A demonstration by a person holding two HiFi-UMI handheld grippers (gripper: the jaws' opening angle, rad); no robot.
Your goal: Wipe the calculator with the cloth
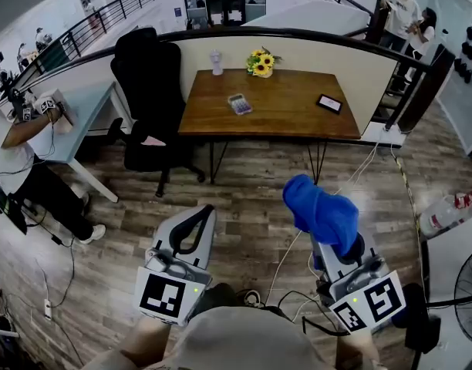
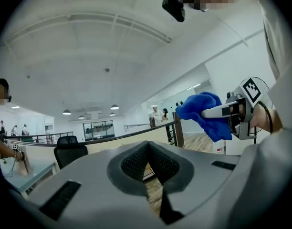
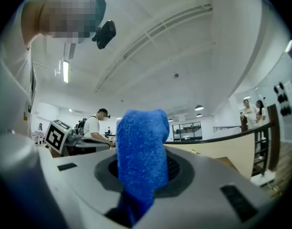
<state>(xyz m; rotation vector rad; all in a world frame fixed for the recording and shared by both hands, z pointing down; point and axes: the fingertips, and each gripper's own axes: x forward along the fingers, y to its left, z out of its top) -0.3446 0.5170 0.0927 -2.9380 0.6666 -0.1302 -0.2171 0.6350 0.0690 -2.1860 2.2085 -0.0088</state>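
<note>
Well short of the wooden desk (image 1: 282,118): both grippers up over the floor, cloth in the R one.

Desk's got a black office chair (image 1: 147,83) at its left end. L gripper (image 1: 204,213) is on the desk's near side, well apart from it, jaws clenched tip to tip w/ nothing betw them. R gripper (image 1: 344,247) is also on the near side, level w/ the desk's right half, clamped on the blue cloth (image 1: 321,210), which sticks up past the jaws & flops over. Sunflowers (image 1: 261,62) sit at the desk's back edge, approx mid. Calculator (image 1: 239,104) lies flat on the desk top, left of centre, just in front of the flowers, neither gripper near it. Phone (image 1: 329,103) is on the desk's right part.
</note>
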